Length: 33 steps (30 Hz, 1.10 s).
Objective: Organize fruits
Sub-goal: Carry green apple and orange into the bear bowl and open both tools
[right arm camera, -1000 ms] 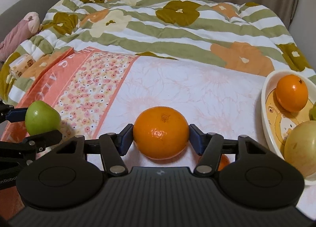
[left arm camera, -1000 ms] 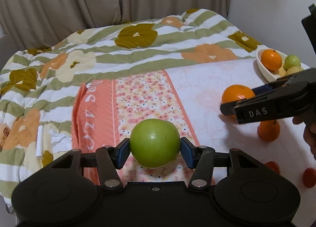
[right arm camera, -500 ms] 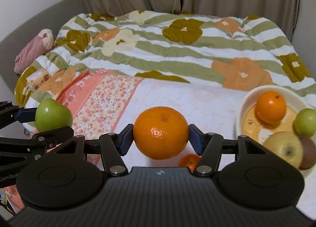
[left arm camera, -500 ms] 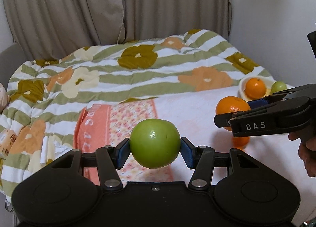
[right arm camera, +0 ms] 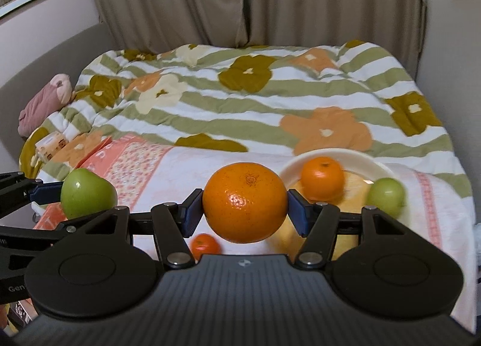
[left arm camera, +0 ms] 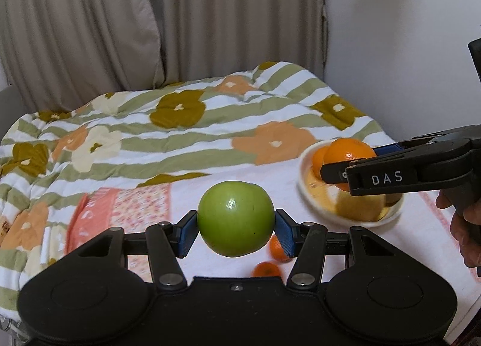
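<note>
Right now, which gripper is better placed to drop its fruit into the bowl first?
Right. In the left wrist view the right gripper already holds its orange over the bowl, while the left gripper holds its apple short of the rim.

left tongs (left arm camera: 236,228) raised, clamped on green apple (left arm camera: 236,218), right tongs (right arm camera: 244,210) raised, clamped on orange (right arm camera: 244,202)

Both wrist cameras sit close behind their own fingers, looking forward and slightly down across the floral striped bed (left arm camera: 210,123). Both views share the round white bowl (right arm camera: 354,159).
</note>
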Tool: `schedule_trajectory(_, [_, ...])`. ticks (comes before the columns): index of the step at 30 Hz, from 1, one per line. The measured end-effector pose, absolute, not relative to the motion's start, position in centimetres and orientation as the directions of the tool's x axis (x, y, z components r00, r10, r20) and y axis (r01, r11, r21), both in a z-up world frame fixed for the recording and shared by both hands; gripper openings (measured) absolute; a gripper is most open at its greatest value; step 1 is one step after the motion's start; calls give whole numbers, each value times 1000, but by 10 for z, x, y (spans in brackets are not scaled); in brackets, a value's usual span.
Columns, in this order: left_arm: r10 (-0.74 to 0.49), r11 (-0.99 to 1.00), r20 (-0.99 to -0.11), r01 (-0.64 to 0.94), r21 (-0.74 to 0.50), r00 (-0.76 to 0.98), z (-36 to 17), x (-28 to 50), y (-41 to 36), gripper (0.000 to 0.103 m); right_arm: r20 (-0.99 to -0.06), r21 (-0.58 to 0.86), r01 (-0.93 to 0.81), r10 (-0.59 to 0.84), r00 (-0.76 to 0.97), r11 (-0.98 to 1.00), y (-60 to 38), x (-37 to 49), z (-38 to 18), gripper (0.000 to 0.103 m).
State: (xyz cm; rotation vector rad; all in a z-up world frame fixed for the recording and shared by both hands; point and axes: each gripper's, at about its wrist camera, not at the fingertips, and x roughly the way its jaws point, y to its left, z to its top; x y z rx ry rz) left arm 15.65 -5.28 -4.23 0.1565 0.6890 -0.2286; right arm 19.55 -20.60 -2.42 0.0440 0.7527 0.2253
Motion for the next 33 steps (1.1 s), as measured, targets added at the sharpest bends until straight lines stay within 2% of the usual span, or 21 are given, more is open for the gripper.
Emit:
schedule_trajectory(11, [-234, 940, -637, 338, 44, 735, -45, 185, -127, 59, -665, 90, -117, 147, 732, 989, -297, 207, -20, 74])
schedule_trajectory(19, [-242, 938, -657, 346, 30, 714, -64, 224, -158, 59, -667, 89, -110, 141, 732, 990, -330, 231, -30, 74])
schedule_trajectory(33, [-209, 940, -763, 342, 17, 612, -108, 271, -177, 59, -692, 123, -99, 157, 705, 987, -351, 256, -58, 74])
